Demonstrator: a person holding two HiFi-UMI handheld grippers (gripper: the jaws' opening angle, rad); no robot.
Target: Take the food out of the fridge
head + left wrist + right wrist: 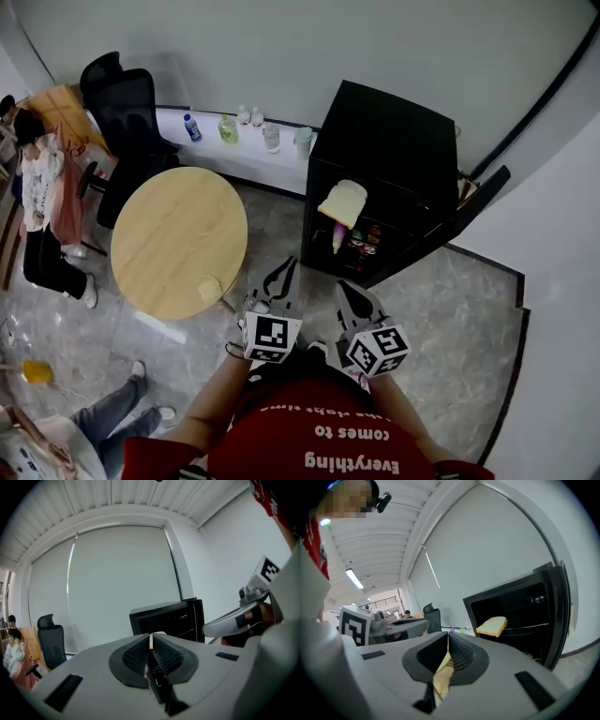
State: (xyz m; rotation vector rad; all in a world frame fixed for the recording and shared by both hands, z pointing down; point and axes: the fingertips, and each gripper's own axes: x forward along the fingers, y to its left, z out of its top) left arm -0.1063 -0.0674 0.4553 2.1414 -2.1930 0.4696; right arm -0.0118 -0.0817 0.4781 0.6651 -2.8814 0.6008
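The black mini fridge (380,178) stands open, its door (480,195) swung out to the right. A slice of bread (342,202) lies on its upper shelf, with a pink-purple item (337,238) and some cans below. Both grippers hang in front of the fridge, short of it. The left gripper (284,266) is shut with nothing in it, and the fridge (166,618) shows beyond its closed jaws (151,641). The right gripper (343,287) is also shut and empty. In its own view, the right gripper (447,641) points toward the bread (491,626).
A round wooden table (178,239) with a small yellow item (210,289) stands left of the grippers. Behind it are a black office chair (127,103) and bottles (230,127) along a white ledge. People (42,206) stand at the far left.
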